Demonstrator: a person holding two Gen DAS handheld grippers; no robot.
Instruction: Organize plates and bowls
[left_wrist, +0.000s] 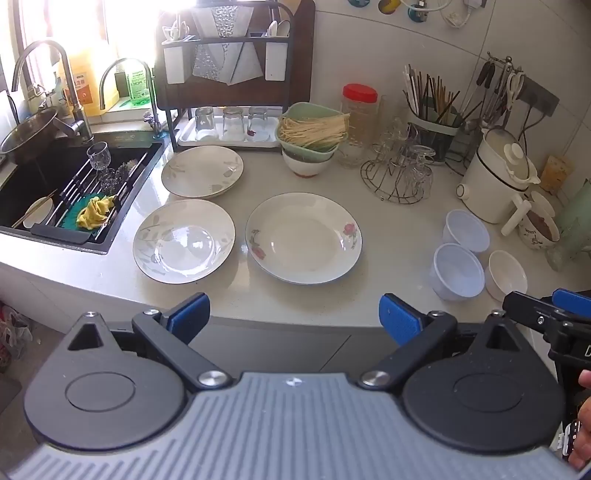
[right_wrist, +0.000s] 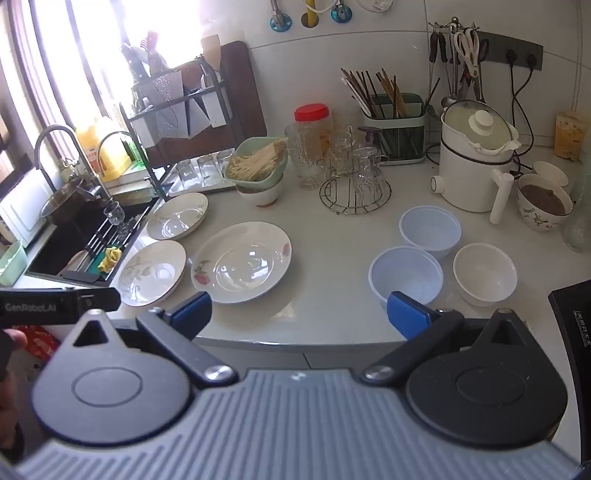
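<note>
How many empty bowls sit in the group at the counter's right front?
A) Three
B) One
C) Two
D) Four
A: two translucent plastic bowls and one white ceramic bowl stand apart there, all upright and empty; both tools are open and hold nothing.

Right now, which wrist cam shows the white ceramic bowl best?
Right wrist: the white ceramic bowl sits whole and unobstructed beside the two plastic bowls. In the left wrist view the same bowl is smaller, near the edge, partly cut off by the right gripper.
</note>
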